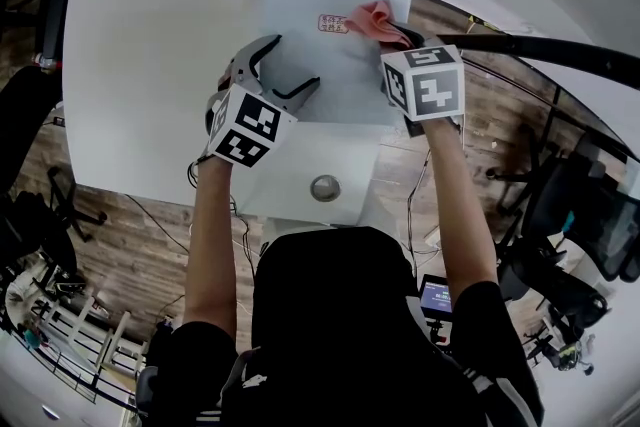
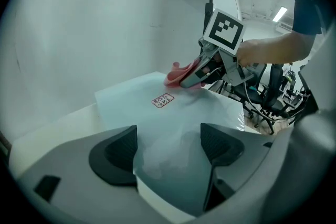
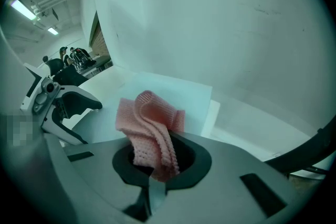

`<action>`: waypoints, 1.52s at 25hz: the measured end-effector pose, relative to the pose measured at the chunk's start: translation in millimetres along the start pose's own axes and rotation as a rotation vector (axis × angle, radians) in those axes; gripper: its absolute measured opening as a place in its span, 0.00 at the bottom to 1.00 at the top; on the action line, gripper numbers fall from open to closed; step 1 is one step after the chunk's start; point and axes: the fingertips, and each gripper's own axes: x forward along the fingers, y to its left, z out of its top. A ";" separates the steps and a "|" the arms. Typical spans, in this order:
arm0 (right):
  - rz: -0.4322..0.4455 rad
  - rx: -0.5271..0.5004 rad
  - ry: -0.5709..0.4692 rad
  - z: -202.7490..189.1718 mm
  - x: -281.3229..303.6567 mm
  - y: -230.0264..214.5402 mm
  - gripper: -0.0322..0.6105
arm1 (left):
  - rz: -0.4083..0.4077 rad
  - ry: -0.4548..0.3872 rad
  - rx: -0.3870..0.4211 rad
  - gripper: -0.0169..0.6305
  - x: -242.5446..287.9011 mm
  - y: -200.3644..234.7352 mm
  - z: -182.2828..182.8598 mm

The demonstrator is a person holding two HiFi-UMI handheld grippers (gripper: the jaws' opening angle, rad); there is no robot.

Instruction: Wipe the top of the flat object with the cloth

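A pale, flat rectangular sheet (image 1: 330,65) with a small red label (image 1: 333,23) lies on the white table (image 1: 150,45). My right gripper (image 1: 397,34) is shut on a pink knitted cloth (image 1: 370,17) and holds it over the sheet's far right part, beside the label. In the right gripper view the cloth (image 3: 149,123) bunches up out of the shut jaws (image 3: 157,165), above the sheet (image 3: 178,89). My left gripper (image 1: 292,65) is open over the sheet's near left. Its wide-apart jaws (image 2: 168,147) straddle the sheet's near edge (image 2: 199,113) without gripping. From there the cloth (image 2: 176,75) shows at the far end.
A round cable grommet (image 1: 325,187) sits in the table near the person's body. A black curved bar (image 1: 560,50) runs past the table's right edge, with office chairs (image 1: 590,215) and wood floor beyond. A wall rises behind the table (image 2: 105,34). People stand far off (image 3: 73,55).
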 end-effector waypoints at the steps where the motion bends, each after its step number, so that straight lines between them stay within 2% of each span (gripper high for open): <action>1: -0.005 -0.004 0.002 0.0 0.4 0.0 0.12 | 0.000 -0.001 0.001 0.60 0.1 0.1 0.1; 12: 0.012 -0.046 0.010 13.5 12.4 18.1 0.12 | -0.002 -0.002 0.002 0.60 -0.7 0.5 -0.8; 20: 0.089 -0.103 -0.004 29.1 27.7 62.5 0.12 | -0.003 -0.005 0.000 0.60 -0.9 0.0 -0.4; 29: 0.206 -0.179 -0.002 28.1 30.4 119.2 0.12 | -0.002 -0.006 0.001 0.60 0.0 0.2 -1.1; 38: 0.226 -0.177 0.002 26.0 31.4 121.6 0.12 | 0.000 -0.007 0.002 0.60 1.8 -0.5 -1.3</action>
